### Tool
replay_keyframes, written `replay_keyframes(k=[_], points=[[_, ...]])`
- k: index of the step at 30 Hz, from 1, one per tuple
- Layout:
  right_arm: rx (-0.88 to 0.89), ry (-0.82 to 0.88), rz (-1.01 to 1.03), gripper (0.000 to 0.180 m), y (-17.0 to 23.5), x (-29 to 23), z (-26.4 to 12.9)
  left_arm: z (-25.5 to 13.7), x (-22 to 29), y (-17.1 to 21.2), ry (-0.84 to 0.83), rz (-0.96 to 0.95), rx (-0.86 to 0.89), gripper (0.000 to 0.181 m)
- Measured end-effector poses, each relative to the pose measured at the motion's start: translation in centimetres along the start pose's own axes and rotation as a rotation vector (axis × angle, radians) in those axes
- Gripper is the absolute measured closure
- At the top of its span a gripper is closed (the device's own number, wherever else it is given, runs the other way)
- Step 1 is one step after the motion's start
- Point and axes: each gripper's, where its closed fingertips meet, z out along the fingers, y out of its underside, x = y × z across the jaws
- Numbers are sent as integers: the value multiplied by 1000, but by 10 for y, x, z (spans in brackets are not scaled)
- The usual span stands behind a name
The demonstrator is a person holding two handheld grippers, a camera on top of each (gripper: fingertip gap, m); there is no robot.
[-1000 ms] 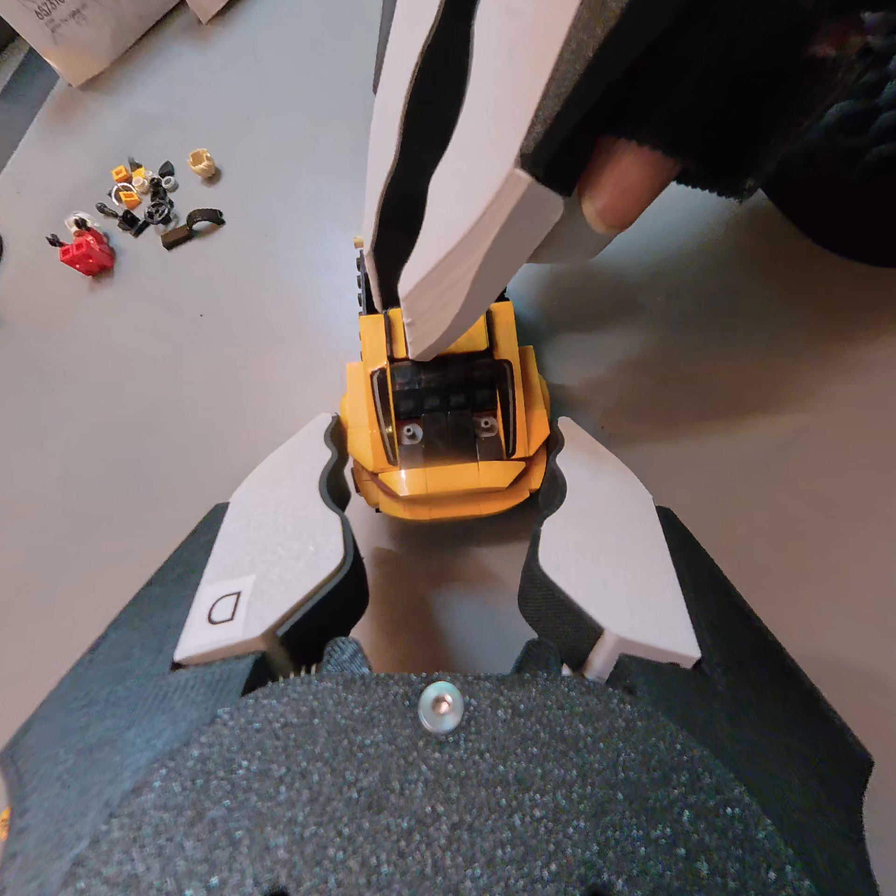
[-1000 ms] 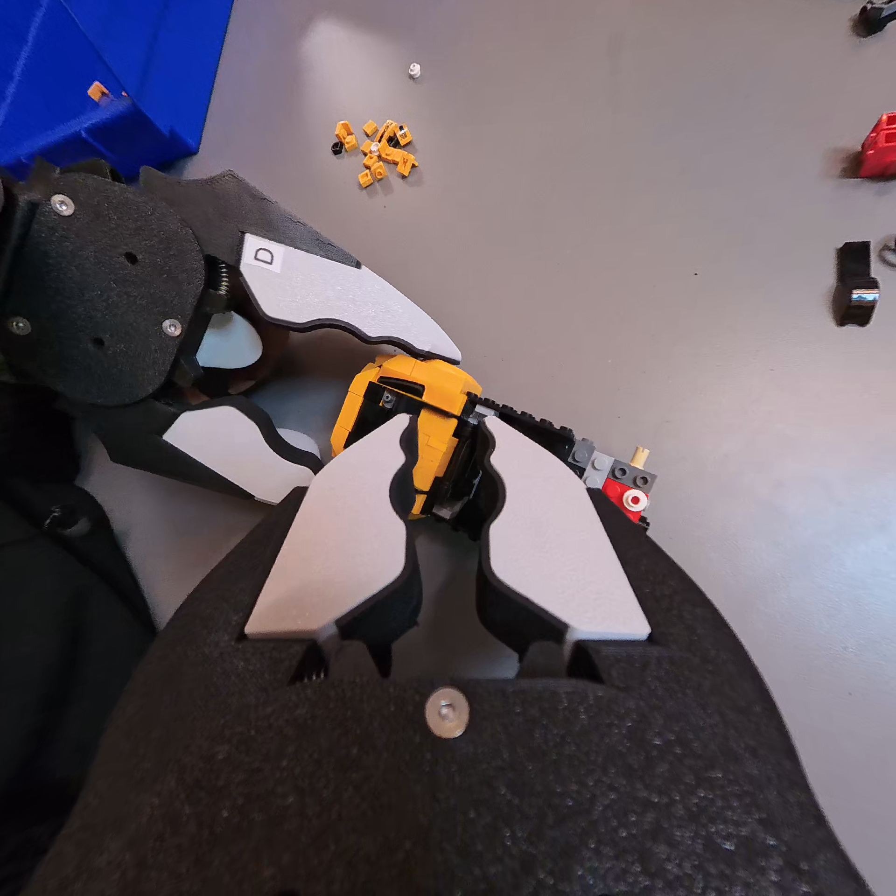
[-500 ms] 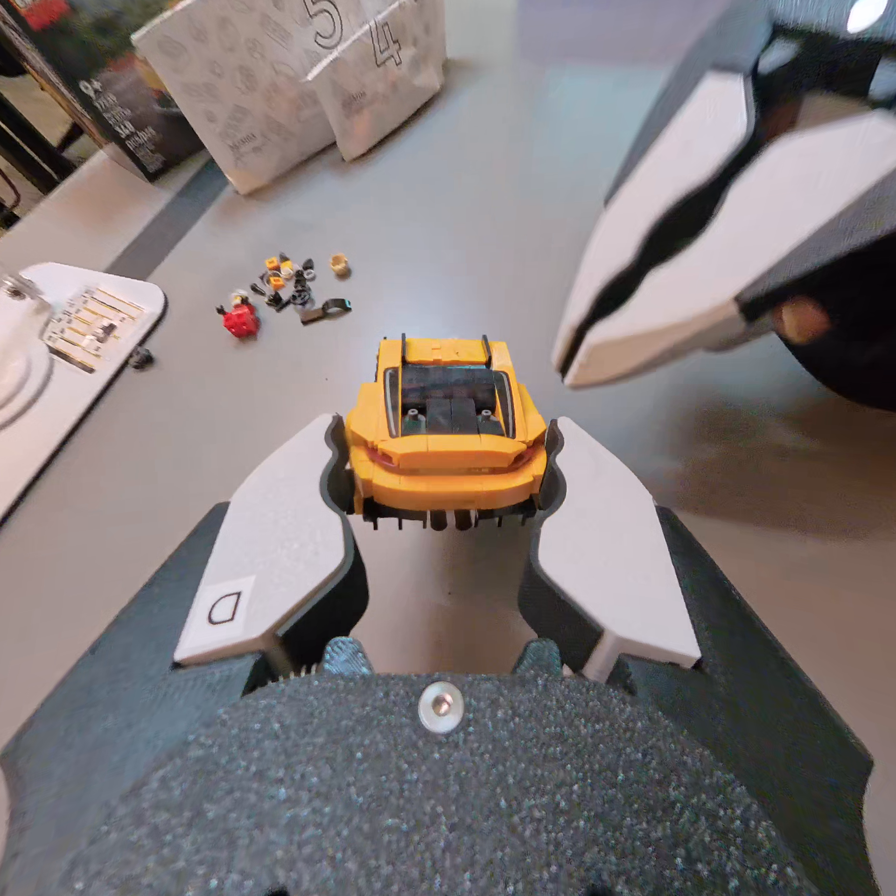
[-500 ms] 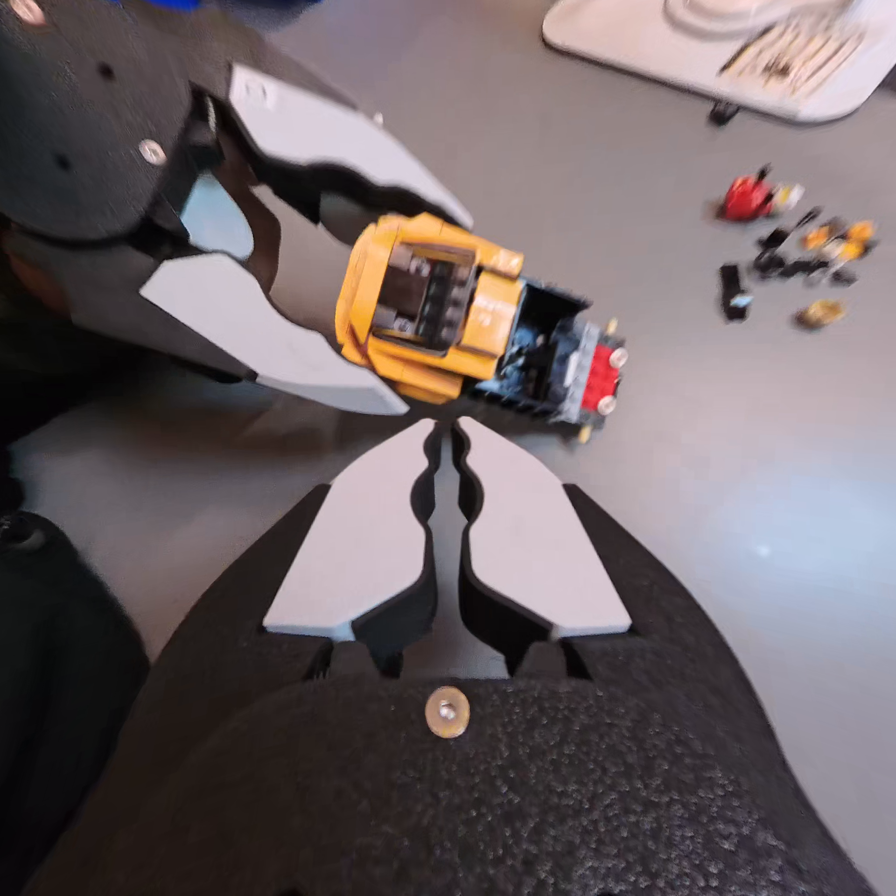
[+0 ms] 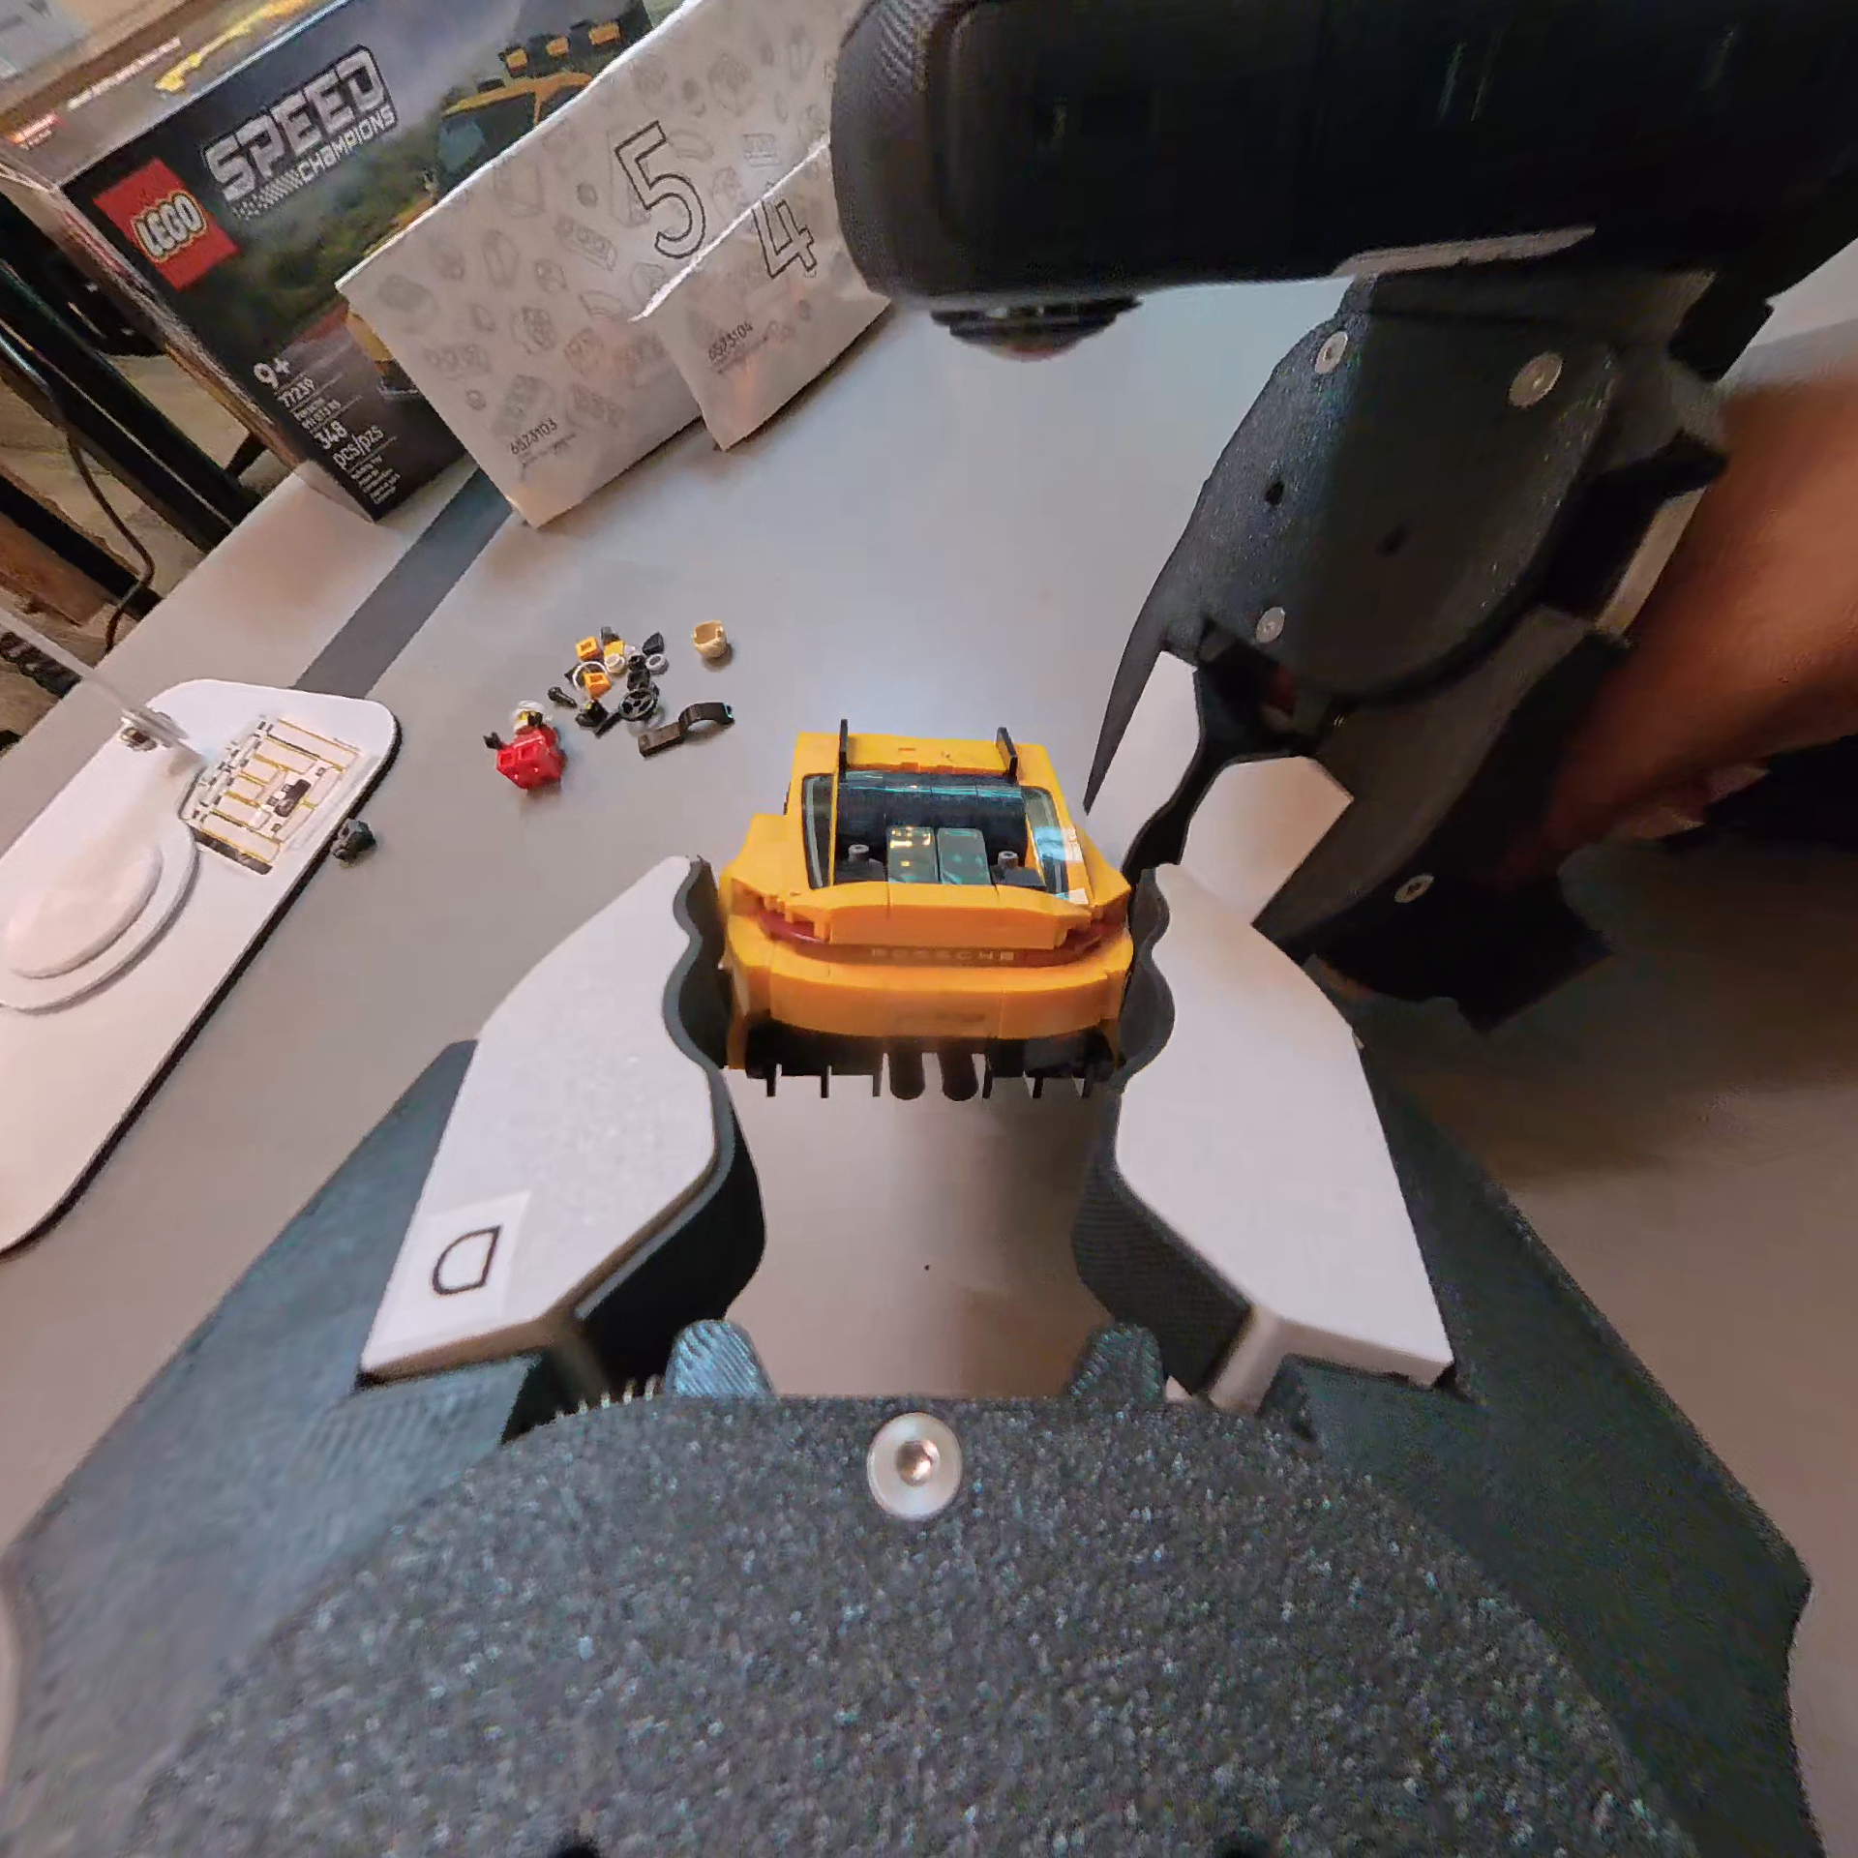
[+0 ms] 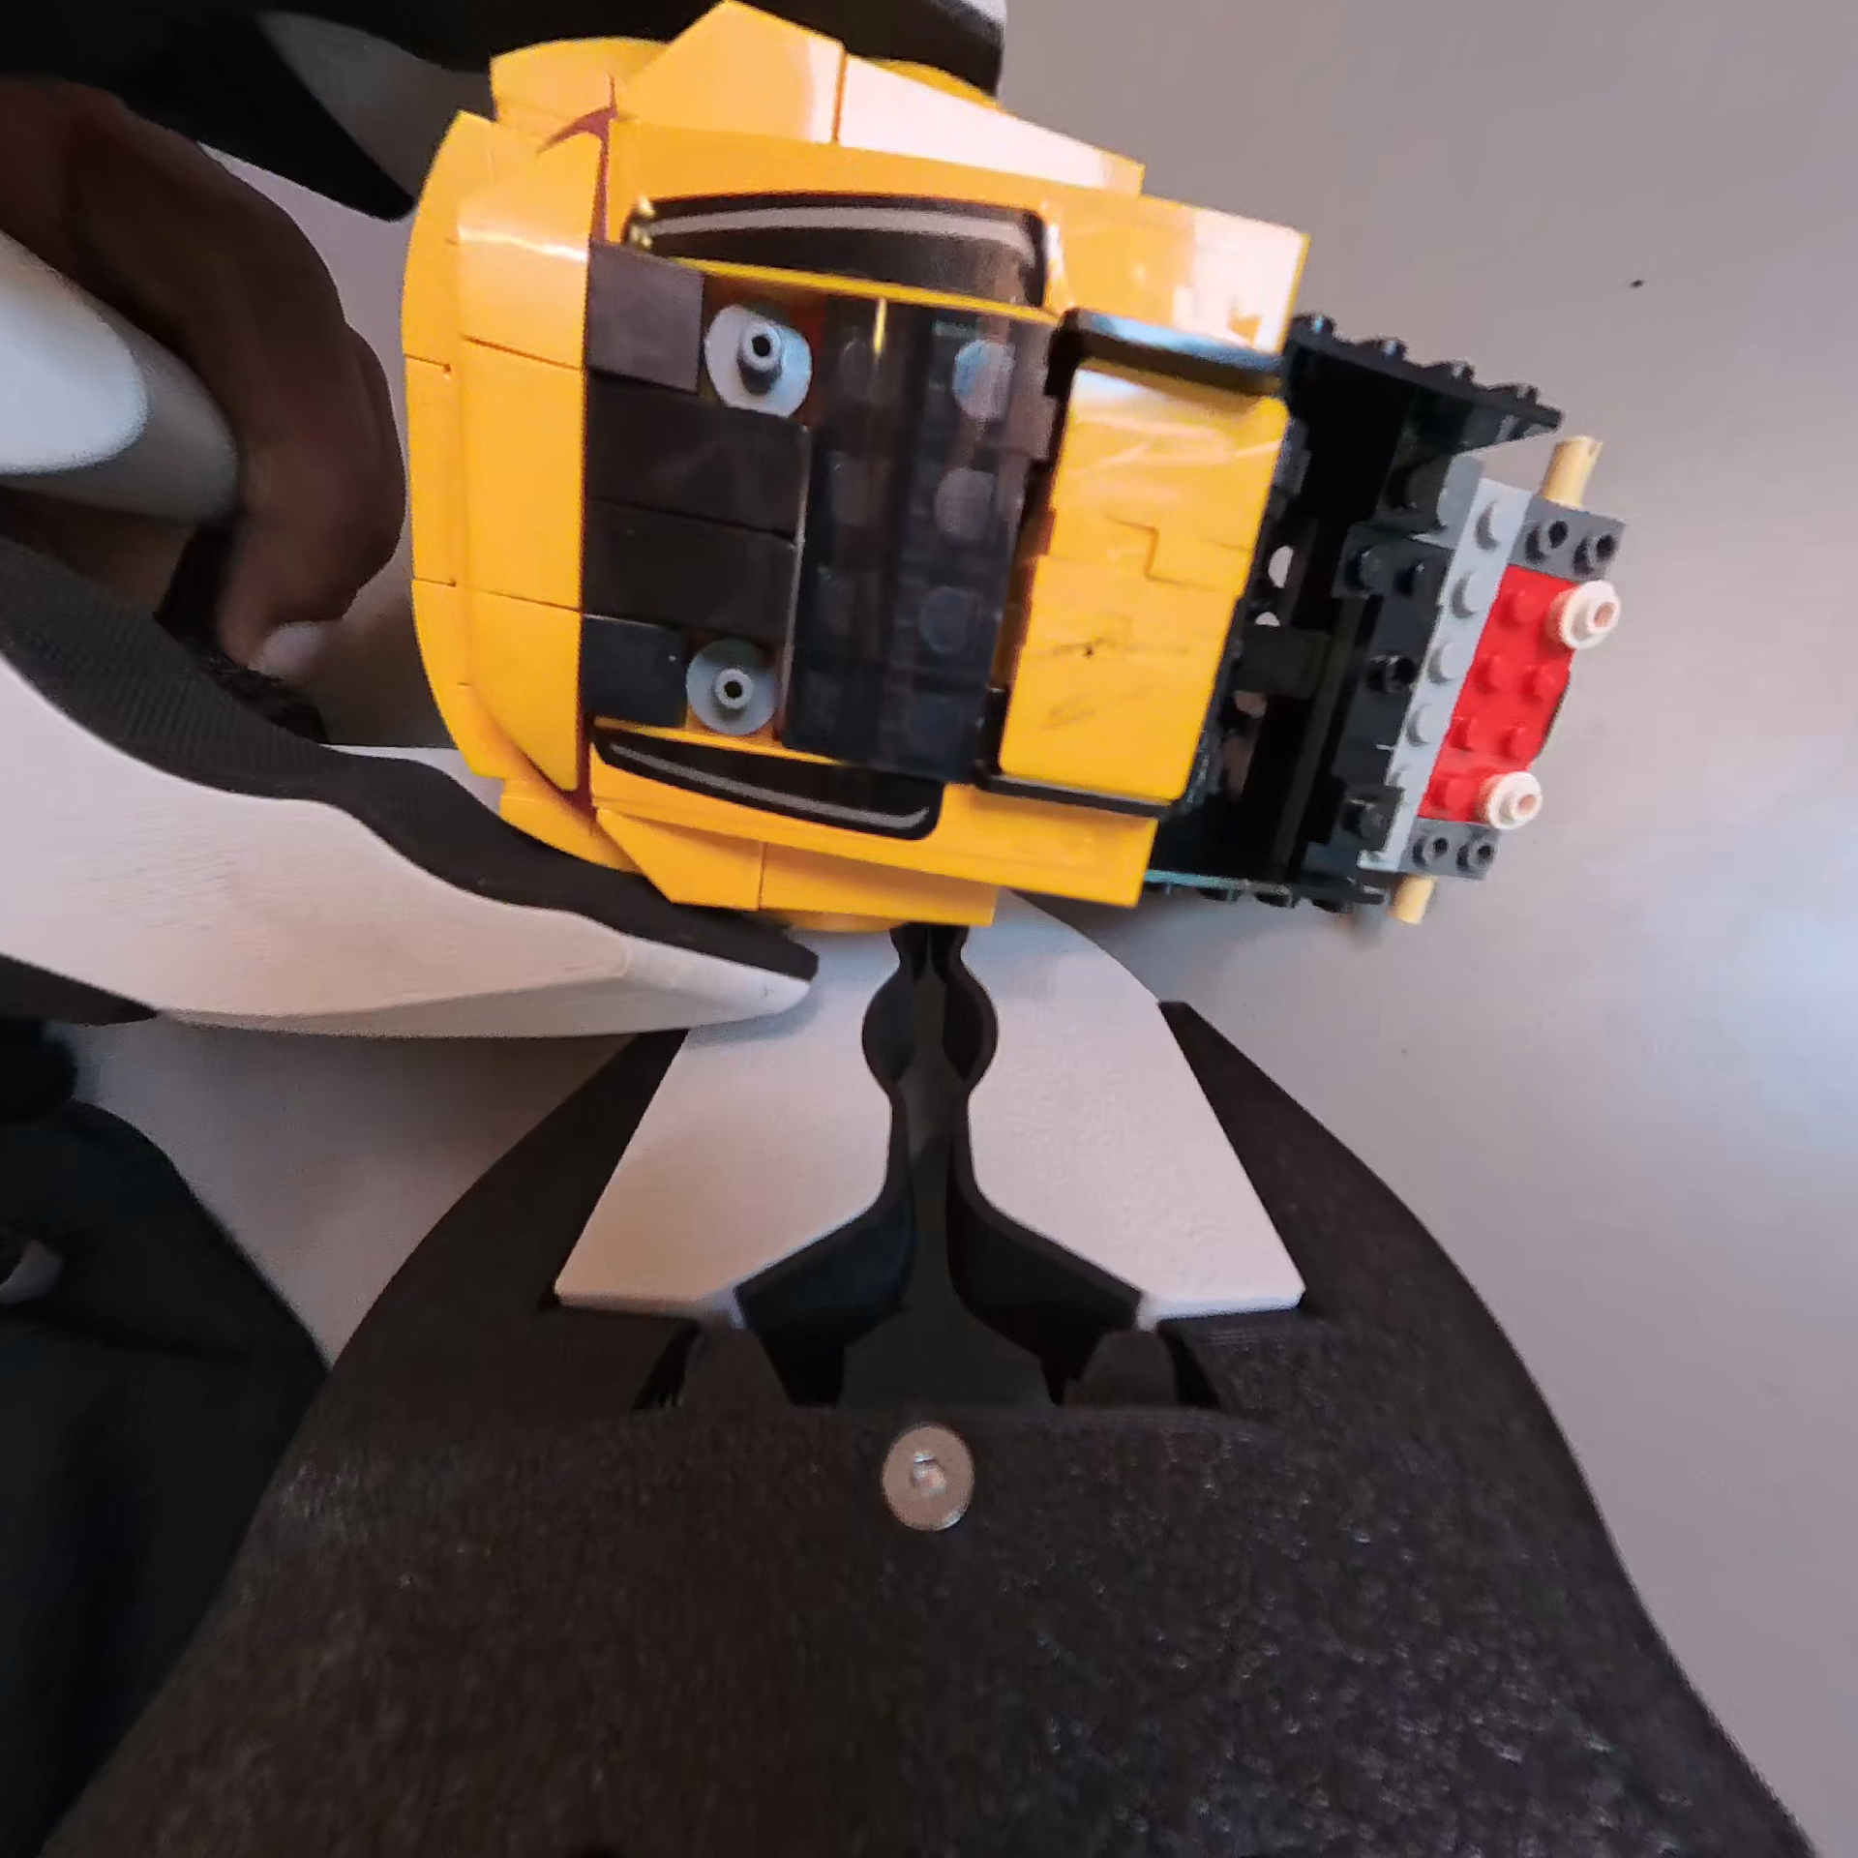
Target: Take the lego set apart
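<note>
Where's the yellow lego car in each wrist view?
Left wrist view: yellow lego car at centre, rear toward the camera, gripped between the left claw fingers.
Right wrist view: it fills the upper centre, roof toward the camera, stripped front at right.
Shared landmark: the two grey round studs on its black rear deck.

A dark product box [image 5: 271, 261] stands at the far edge of the grey surface [image 5: 955, 563], with two white paper bags [image 5: 593, 292] leaning just beside it. A white board [image 5: 121, 905] lies flat at the left.
</note>
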Motion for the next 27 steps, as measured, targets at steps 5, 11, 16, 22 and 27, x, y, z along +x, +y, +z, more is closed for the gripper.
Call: replay_keyframes(k=[5,11,16,22,27], points=[[-15,6,-9,180,-2,1,3,-1,1,3,19,-31,8,102],[-21,-4,-11,180,-3,0,5,0,-2,4,76,-173,20,102],[-17,-7,-5,180,-3,0,5,0,-3,5,139,-313,31,103],[-15,-8,-4,180,-3,0,5,-1,-6,5,202,-463,50,103],[-12,-7,-4,180,-3,0,5,0,-6,7,208,-467,48,103]])
